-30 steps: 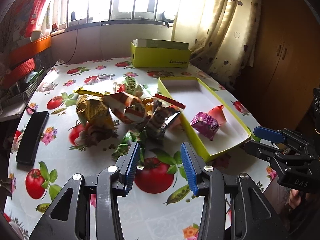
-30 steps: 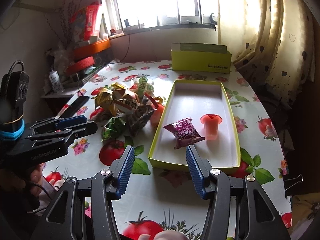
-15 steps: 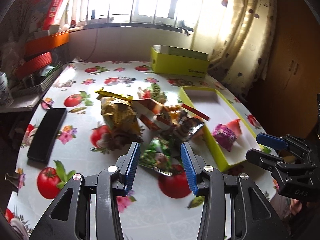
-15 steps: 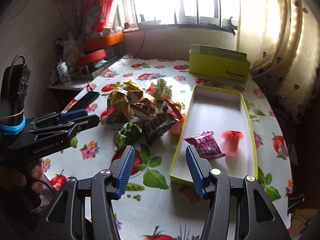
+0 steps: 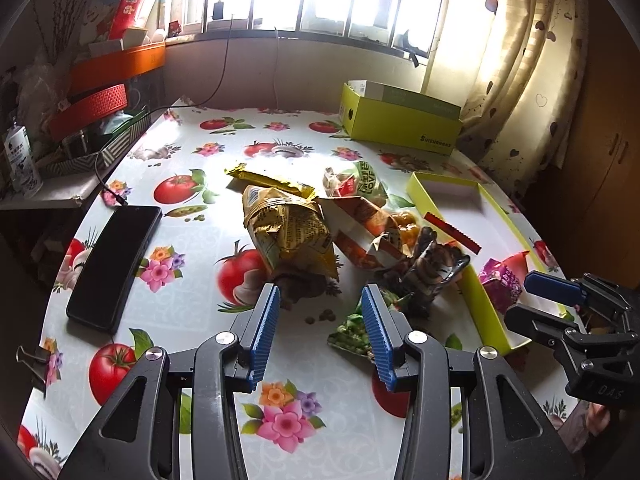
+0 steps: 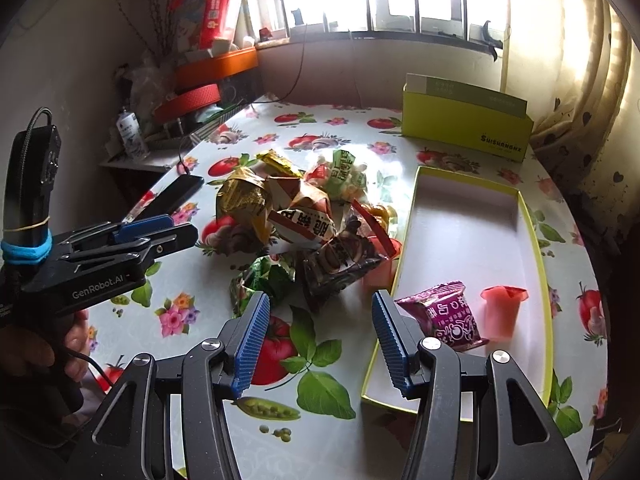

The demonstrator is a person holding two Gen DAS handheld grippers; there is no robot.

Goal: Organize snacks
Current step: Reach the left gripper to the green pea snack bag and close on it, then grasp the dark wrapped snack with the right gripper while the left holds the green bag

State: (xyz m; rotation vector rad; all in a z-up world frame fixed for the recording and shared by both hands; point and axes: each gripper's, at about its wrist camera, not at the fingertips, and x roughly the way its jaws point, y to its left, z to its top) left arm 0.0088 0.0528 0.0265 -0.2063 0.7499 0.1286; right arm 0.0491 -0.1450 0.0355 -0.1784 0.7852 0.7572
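Note:
A pile of snack packets lies mid-table: a yellow crinkled bag, a green packet, a dark chocolate packet and an orange-white packet. A shallow yellow-rimmed tray to the right holds a purple packet and a red jelly cup. My left gripper is open and empty, just short of the yellow bag, with the green packet at its right finger. My right gripper is open and empty, near the tray's front left corner; it also shows in the left wrist view.
A yellow-green box stands at the back of the table. A black phone with a cable lies at the left. Orange baskets and a spray can sit on a side shelf. A binder clip is on the table's left edge.
Both grippers have swung left and a little closer to the pile. The left gripper now faces the yellow bag rather than the green packet. Nothing was picked up.

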